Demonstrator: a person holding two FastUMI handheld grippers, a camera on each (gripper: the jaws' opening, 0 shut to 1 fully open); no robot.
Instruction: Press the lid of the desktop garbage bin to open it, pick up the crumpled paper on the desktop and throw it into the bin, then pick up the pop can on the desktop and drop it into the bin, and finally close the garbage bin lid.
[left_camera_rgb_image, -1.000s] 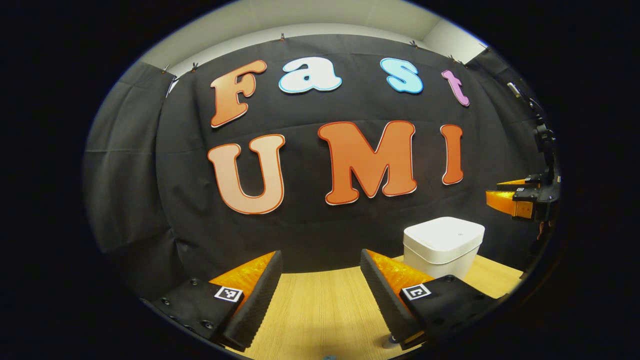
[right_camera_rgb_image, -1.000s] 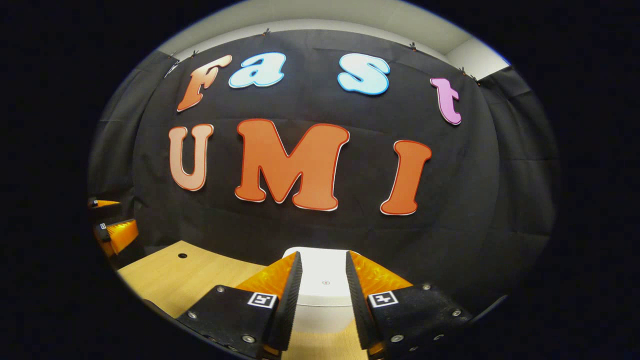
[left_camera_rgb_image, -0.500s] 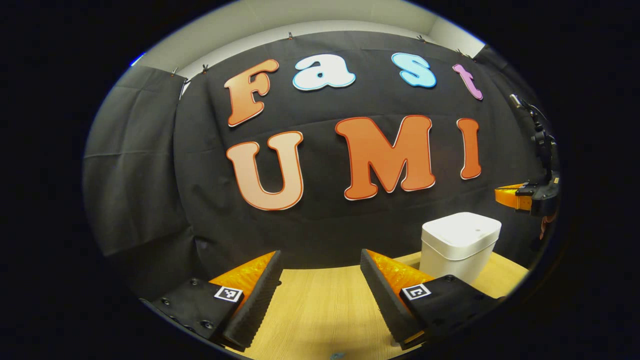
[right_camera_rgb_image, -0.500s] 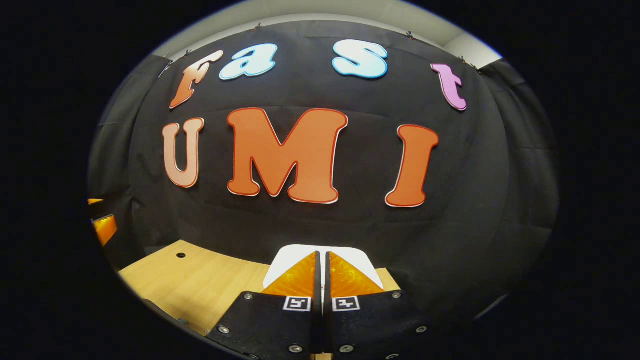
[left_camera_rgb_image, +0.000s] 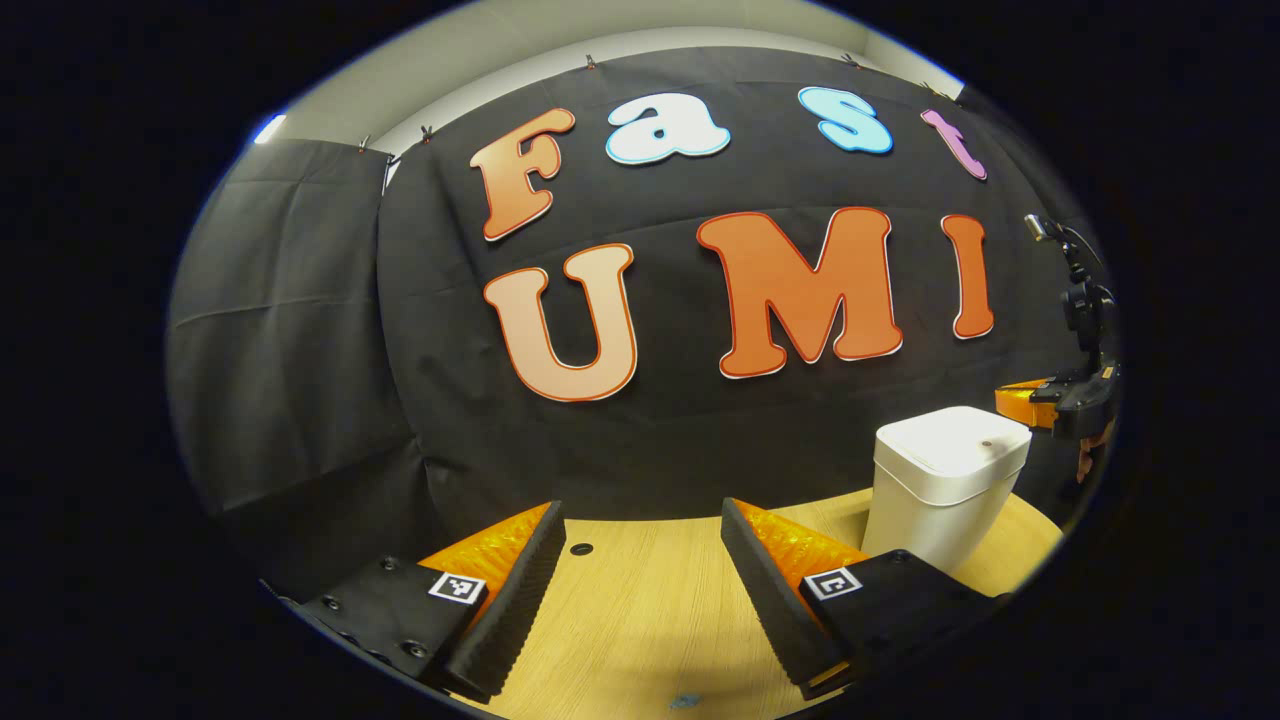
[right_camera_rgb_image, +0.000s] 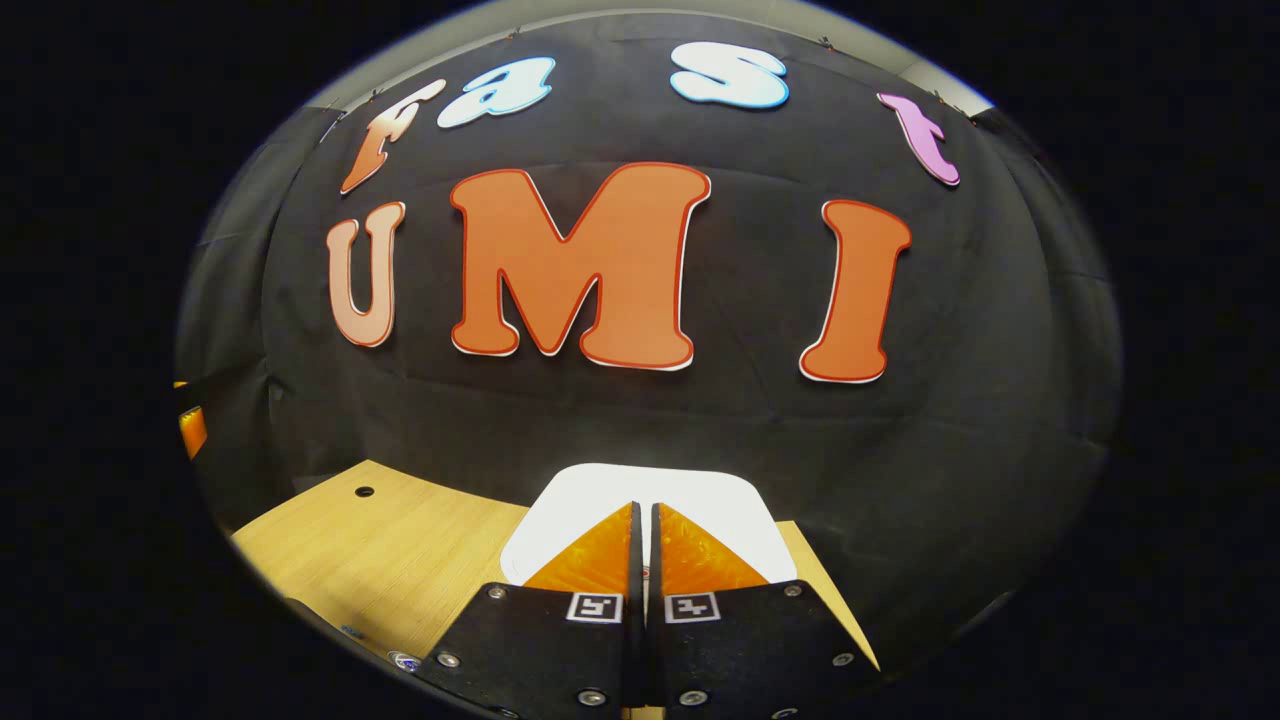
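1. The left gripper (left_camera_rgb_image: 640, 560) is held low over the worktop (left_camera_rgb_image: 640, 620) with its fingers spread apart and nothing between them; bare wood lies ahead of it, with a small hole (left_camera_rgb_image: 581, 549) near the back edge.
2. The bin (left_camera_rgb_image: 945, 480) stands toward the worktop's right back corner, as seen in the left gripper view, with its lid (right_camera_rgb_image: 640, 495) down and flat.
3. The right gripper (right_camera_rgb_image: 643, 530) is clenched, fingers pressed together on nothing, and is poised just above the lid's middle; whether the tips touch it cannot be told.
4. The paper and the can are not made out in these views.
5. The step in hand is judged to be a press on the lid. A shut lid fits both the opening press and the moment just after closing, so the stage is left open.
6. If a press is meant, a short, straight push down on the lid's centre is called for, with the bin kept from sliding.
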